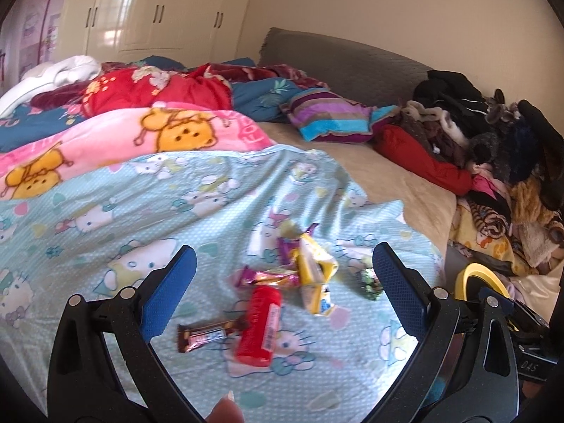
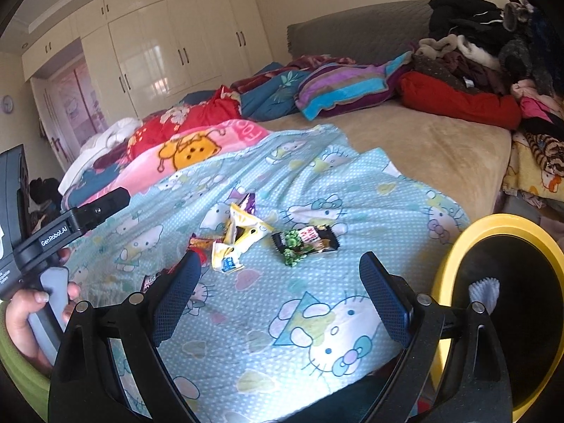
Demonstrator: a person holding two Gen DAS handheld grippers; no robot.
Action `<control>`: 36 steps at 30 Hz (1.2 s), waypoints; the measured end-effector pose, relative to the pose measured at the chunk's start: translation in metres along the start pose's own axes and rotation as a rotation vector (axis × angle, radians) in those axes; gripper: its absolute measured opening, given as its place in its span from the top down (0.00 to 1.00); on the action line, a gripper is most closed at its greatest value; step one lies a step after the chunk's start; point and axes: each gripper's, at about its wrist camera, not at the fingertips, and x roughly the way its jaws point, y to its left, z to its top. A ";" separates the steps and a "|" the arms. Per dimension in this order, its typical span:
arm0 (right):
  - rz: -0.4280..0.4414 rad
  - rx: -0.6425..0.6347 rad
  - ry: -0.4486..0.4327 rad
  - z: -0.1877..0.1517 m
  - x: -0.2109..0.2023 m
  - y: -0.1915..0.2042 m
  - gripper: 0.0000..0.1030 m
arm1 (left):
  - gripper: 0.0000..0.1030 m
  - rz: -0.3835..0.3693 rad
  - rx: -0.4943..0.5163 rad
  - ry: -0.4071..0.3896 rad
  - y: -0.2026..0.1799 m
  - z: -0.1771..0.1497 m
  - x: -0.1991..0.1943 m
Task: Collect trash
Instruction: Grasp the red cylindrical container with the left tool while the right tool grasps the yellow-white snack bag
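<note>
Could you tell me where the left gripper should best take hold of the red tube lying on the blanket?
Probably across the middle of the red tube, coming from above. It lies flat with its long axis pointing away, and the open left gripper already straddles its width.

A wide bed [image 2: 433, 151] with a grey padded headboard [image 2: 352, 31] stands against a cream wall [image 1: 387, 3]. Glossy cream wardrobes [image 2: 169, 46] with dark handles fill the far wall, reflecting daylight. A small clock [image 2: 7, 104] hangs at far left.
</note>
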 end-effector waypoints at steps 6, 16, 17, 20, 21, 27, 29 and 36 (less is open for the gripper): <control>0.022 -0.036 0.027 -0.001 0.019 0.015 0.14 | 0.11 0.031 -0.020 0.012 0.019 -0.005 -0.001; 0.058 -0.070 0.091 0.001 0.058 0.029 0.14 | 0.11 0.044 -0.039 0.082 0.043 -0.022 0.002; 0.064 -0.068 0.095 0.001 0.061 0.030 0.14 | 0.11 0.043 -0.038 0.091 0.044 -0.025 0.003; 0.078 -0.073 0.113 0.002 0.070 0.031 0.14 | 0.11 0.026 -0.039 0.126 0.047 -0.033 0.006; 0.082 -0.072 0.123 0.002 0.075 0.031 0.14 | 0.11 0.016 -0.046 0.137 0.049 -0.035 0.006; 0.100 -0.048 0.165 0.005 0.095 0.031 0.15 | 0.34 -0.034 -0.062 0.252 0.047 -0.058 0.024; 0.109 -0.040 0.180 0.007 0.102 0.031 0.18 | 0.40 -0.049 -0.058 0.276 0.044 -0.064 0.028; 0.141 -0.005 0.239 0.013 0.130 0.037 0.27 | 0.54 -0.080 -0.060 0.328 0.034 -0.078 0.045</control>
